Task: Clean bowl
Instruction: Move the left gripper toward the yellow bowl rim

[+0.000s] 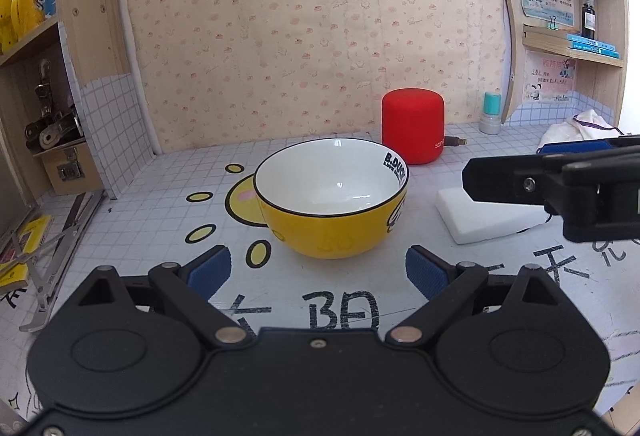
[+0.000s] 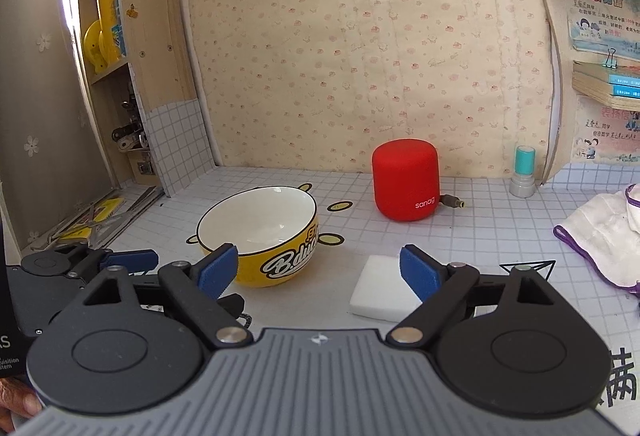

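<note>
Between my left fingers (image 1: 426,272) the bowl (image 1: 332,196) looks like glazed ceramic, glossy yellow outside, shiny white inside with bright glints. My fingers wear ribbed blue pads on matt black plastic links with dull metal pins. By my right fingers (image 2: 418,270) the white sponge block (image 2: 384,292) is matt and finely grained. Beyond it the red speaker (image 2: 405,180) has a soft, matt skin. The bench (image 2: 480,236) has a smooth, slightly sheeny printed covering. Right of my right fingers lies a fuzzy white cloth (image 2: 600,232).

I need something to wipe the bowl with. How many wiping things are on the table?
2: a white sponge block lying flat right of the yellow bowl, and a white cloth bunched at the table's far right. More may sit out of view.
</note>
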Demonstrator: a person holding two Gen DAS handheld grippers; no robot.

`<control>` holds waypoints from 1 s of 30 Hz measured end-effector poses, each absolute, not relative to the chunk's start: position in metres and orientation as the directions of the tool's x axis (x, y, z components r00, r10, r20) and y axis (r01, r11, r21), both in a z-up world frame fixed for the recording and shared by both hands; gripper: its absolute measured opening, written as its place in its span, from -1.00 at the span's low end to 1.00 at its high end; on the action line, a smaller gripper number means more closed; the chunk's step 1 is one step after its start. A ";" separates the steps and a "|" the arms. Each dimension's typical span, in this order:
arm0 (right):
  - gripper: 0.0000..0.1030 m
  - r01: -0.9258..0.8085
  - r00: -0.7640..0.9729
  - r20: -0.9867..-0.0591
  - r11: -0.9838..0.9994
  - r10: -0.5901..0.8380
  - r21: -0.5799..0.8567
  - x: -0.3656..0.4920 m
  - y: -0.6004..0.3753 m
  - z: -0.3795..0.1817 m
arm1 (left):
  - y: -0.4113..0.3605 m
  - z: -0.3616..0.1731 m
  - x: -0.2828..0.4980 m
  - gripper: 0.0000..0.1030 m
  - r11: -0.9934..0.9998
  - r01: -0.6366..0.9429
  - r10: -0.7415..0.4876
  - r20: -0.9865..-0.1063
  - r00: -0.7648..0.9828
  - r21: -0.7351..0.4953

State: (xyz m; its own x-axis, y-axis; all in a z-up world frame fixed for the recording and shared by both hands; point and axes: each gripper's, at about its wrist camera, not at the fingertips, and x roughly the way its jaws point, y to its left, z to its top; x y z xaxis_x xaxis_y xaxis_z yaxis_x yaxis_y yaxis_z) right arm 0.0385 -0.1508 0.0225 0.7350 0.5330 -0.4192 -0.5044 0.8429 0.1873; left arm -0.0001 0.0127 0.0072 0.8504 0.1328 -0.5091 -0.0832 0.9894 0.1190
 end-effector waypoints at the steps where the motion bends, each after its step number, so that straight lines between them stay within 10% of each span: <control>1: 0.72 -0.506 0.728 -0.422 0.838 0.541 0.201 0.040 -0.152 0.022 | 0.013 0.008 0.000 0.85 0.989 -0.081 0.132 -0.505 0.853 0.121; 30: 0.58 -0.599 0.666 -0.387 0.766 0.638 0.232 0.036 -0.147 0.029 | -0.006 0.012 -0.010 0.85 0.979 0.044 0.051 -0.446 0.894 0.201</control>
State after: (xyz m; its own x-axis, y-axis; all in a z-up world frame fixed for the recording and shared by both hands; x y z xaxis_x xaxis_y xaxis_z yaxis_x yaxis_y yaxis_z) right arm 0.0360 -0.1472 0.0293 0.6657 0.6379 -0.3872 -0.5994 0.7662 0.2318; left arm -0.0103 -0.0063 0.0116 0.8936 0.0510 -0.4460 0.0442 0.9787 0.2005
